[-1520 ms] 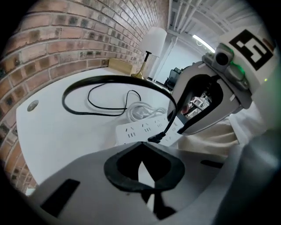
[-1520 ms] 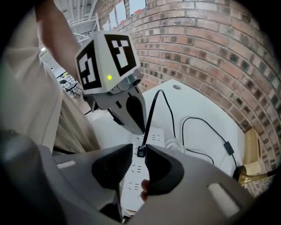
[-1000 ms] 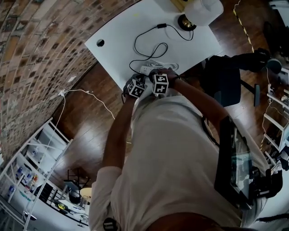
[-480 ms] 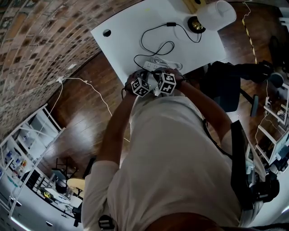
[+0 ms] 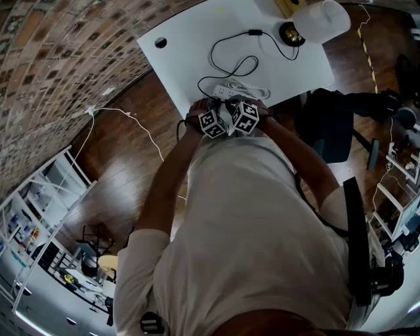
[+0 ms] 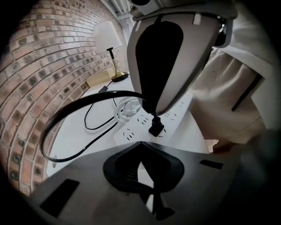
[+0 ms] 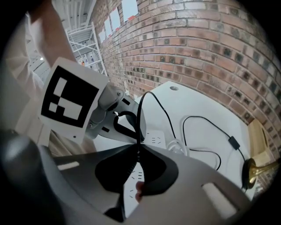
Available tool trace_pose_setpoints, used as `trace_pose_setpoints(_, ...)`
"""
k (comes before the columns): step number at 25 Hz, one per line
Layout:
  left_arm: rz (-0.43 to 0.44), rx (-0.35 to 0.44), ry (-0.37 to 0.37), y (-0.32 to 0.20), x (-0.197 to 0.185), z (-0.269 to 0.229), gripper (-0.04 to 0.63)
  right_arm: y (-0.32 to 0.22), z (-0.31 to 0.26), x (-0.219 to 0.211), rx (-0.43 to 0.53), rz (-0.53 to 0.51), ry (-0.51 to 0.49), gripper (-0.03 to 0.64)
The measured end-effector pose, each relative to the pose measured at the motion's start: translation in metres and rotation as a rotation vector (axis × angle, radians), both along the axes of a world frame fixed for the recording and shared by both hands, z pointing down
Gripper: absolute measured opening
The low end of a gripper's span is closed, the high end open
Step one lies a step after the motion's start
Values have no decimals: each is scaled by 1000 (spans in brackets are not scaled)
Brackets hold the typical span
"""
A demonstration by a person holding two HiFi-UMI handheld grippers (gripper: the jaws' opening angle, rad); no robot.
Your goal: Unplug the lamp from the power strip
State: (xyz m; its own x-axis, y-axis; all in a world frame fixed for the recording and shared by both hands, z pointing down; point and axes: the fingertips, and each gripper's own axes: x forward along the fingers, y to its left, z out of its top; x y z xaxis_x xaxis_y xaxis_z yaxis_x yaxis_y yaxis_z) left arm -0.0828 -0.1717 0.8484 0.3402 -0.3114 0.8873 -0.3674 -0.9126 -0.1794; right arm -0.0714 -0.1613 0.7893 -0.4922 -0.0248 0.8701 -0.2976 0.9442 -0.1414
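**Plug seated in the strip, both grippers at its near end.** Left gripper [image 6: 141, 159]: jaws closed together, tips by the near end of the long white plastic power strip [image 6: 131, 131]; contact cannot be judged. The strip lies on the white table [image 5: 190, 39]. Right gripper [image 7: 138, 157]: jaws have just been closing and pinch the thin black lamp cord [image 6: 88, 99] directly above the black plug [image 6: 156, 127], which sits in a socket. The lamp [image 5: 315, 18], white shade on a brass base, stands at the table's far end. The left gripper's cube [image 7: 70, 101] bears black-and-white square markers. Socket markings are too small to read.
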Motion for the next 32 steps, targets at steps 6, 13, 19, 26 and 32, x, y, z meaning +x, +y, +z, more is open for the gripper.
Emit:
trace_pose_setpoints(6, 45, 30, -65, 1, 3, 2, -11, -2, 0, 7, -85, 149, -43, 14)
trace_pose_setpoints(13, 108, 18, -125, 1, 3, 2, -12, -4, -2, 8, -142, 234, -60, 11)
trace_pose_setpoints(19, 115, 17, -151, 0, 2, 2, -12, -9, -2, 1, -169, 272, -72, 11)
trace_pose_setpoints(26, 111, 13, -145, 1, 3, 3, -12, -6, -1, 9, -170, 309, -87, 9)
trace_pose_setpoints(32, 105, -15, -127, 0, 1, 3, -12, -7, -1, 8, -169, 324, -97, 9)
